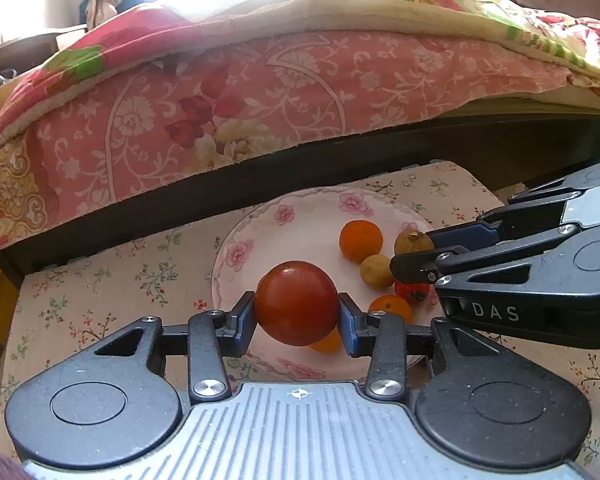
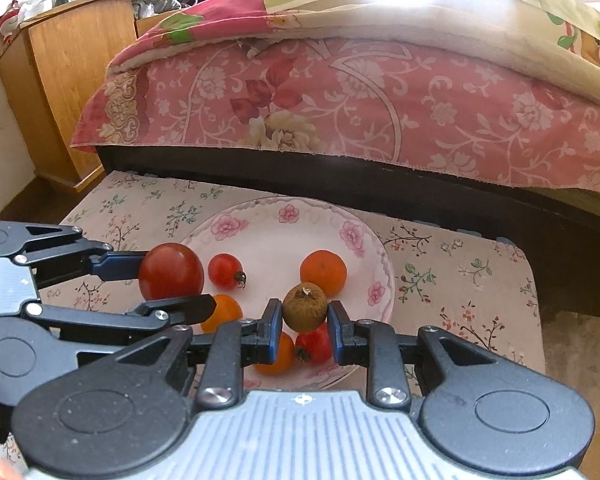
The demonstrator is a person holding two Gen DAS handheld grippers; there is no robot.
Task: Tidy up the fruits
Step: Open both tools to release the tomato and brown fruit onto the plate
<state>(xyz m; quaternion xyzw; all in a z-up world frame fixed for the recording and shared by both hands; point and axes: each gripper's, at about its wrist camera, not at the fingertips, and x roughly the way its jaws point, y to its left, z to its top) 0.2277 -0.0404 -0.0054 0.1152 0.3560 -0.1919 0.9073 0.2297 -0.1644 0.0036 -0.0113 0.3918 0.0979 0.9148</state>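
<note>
Bed edge (image 2: 340,176) behind crowded plate (image 2: 260,248)

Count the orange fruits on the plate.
3. Far orange fruit at the plate's back right; middle orange fruit beside the left gripper holding a tomato; near orange fruit under the right gripper holding a brown fruit. More may be hidden.

Plate (image 2: 384,276) far half bare; near half fruit-crowded, grippers alongside.
</note>
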